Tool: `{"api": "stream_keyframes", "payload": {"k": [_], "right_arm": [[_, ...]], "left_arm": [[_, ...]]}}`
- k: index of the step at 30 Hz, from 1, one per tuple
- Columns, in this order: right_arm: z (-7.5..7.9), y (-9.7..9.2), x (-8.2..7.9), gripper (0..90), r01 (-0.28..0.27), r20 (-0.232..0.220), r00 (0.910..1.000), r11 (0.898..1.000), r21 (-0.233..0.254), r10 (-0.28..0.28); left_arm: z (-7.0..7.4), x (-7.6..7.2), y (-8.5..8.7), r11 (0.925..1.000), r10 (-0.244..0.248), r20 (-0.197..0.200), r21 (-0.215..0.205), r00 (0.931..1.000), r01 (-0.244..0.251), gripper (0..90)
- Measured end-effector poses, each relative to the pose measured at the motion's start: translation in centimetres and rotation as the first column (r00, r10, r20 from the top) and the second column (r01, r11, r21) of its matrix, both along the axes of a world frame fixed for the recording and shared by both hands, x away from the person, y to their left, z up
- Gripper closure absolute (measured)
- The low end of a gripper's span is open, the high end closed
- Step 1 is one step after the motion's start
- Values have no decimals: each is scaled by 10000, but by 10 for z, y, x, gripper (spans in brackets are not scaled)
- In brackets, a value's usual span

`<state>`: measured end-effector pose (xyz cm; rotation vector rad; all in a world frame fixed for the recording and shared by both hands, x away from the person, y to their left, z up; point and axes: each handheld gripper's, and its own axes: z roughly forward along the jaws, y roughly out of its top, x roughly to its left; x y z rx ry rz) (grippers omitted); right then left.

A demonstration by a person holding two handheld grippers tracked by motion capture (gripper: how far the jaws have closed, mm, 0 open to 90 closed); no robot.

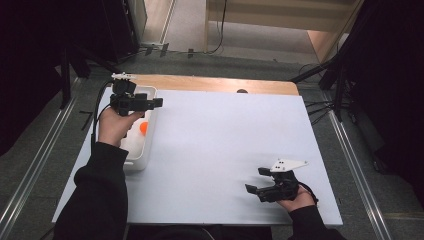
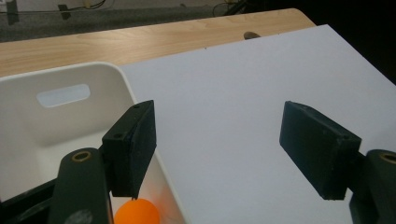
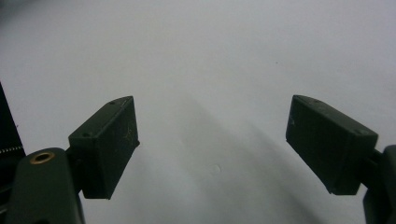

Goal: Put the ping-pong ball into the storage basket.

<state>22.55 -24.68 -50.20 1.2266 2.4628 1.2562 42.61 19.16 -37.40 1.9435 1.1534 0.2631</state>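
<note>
The left gripper (image 2: 219, 149) has its jaws spread wide with nothing between them. Just below and beside its left-hand jaw, as that gripper's view shows it, lies an orange ball (image 2: 137, 213), down inside a white bin (image 2: 65, 95). The ball sits at the bottom of the bin, close to the wall nearest the jaws, and no jaw touches it. In the high view the same gripper (image 1: 150, 103) hangs over the bin's far end, with the ball (image 1: 144, 128) a little nearer the person than the jaw tips.

The right gripper (image 3: 212, 149) also has its jaws spread apart and empty, over bare white board. In the high view it (image 1: 257, 182) hovers low near the board's front edge, well apart from the bin and the ball.

Judging from this, the step in hand looks like either a ball just dropped into the bin or a reach about to be made for it; the pictures do not settle which. If the ball is to be picked up, the next move calls for the left gripper to tip down and draw back until the ball sits between the jaws, then close gently, since a round, light ball could squirt out sideways.

Counted: one ball, one bin, two grippers, one white board (image 1: 220, 145) on one wooden table (image 1: 215, 84).
</note>
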Motion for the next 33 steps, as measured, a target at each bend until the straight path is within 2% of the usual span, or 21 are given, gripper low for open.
{"api": "stream_keyframes", "payload": {"k": [7,20,26,30,33], "right_arm": [[0,0,-2,155,17,45,10000,10000,-61,-16],[-2,0,0,154,-16,35,10000,9999,-124,16],[-1,2,1,154,-81,-24,10000,9999,-111,81],[-1,1,1,155,-39,9,10000,10000,-91,39],[-1,0,0,155,-29,8,10000,10000,-68,29]], "left_arm": [[-3,-1,-12,9981,-612,129,19,9980,612,279],[-4,-7,-28,9939,-1105,117,-56,9938,1106,279],[-5,-11,-36,9907,-1361,244,31,9904,1361,278],[-7,-14,-43,9857,-1684,290,-2,9853,1685,279],[-7,-16,-47,9836,-1792,247,-186,9835,1796,279]]}}
